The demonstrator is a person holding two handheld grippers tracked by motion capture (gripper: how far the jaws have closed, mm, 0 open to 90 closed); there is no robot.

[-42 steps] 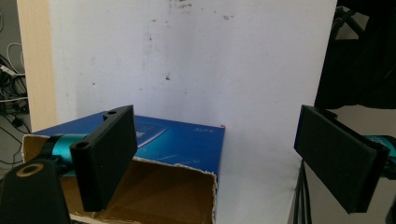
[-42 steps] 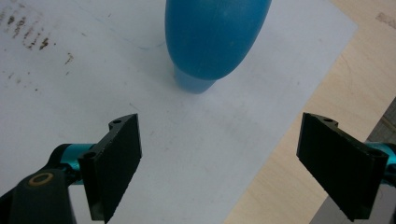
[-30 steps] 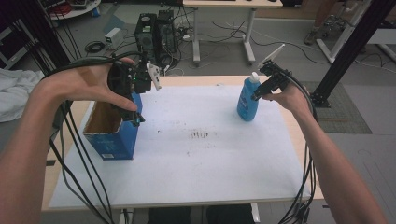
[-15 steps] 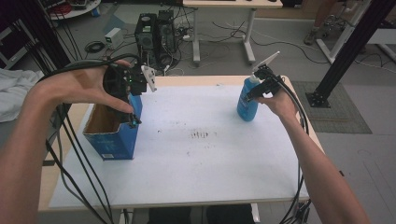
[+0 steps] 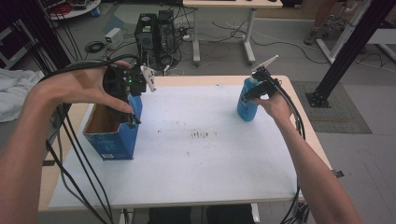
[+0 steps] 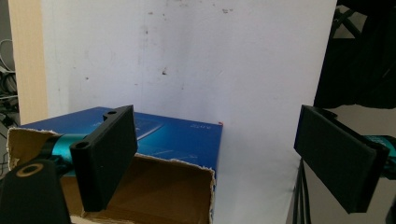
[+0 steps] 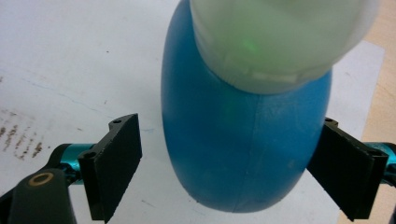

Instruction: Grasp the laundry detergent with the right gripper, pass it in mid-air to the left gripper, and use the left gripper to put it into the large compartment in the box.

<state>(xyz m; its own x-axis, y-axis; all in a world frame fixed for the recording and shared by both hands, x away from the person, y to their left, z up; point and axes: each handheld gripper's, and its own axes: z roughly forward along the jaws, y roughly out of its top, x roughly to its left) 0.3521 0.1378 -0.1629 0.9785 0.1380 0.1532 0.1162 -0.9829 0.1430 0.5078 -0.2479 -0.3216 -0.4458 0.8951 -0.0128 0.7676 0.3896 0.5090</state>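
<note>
1. Versus 1.0 s ago: the left gripper [image 5: 132, 100] has barely moved and is still over the near right corner of the box [image 5: 112, 135]. The right gripper [image 5: 258, 88] has shifted slightly but stays at the top of the bottle [image 5: 247, 103]. Box and bottle sit where they were.
2. Landmark is the white mat [image 5: 187, 154] covering the table. The box stands on its left edge, open top up, brown inside.
3. Left gripper: the hand [image 5: 79, 88] wraps the body from the left, forearm coming in from the lower left, tool pointing down at the box. Cables [image 5: 70, 154] trail down past the left edge of the mat.
4. Left gripper's tongs: wide apart, nothing between them. In the left gripper view one pad [image 6: 105, 156] hangs over the box opening [image 6: 154, 186], the other pad [image 6: 338, 156] is off past the box's side, over the mat.
5. The bottle stands upright near the far right corner of the mat: blue body, white cap [image 7: 280, 37].
6. Right gripper: the hand [image 5: 275, 105] reaches in from the lower right, forearm angled up toward the bottle.
7. Right gripper's tongs: apart, straddling the bottle body [image 7: 243, 140]. The right pad [image 7: 348, 175] is at the bottle's edge, contact can't be told. The left pad [image 7: 114, 163] is clear of it. Not clamped.
</note>
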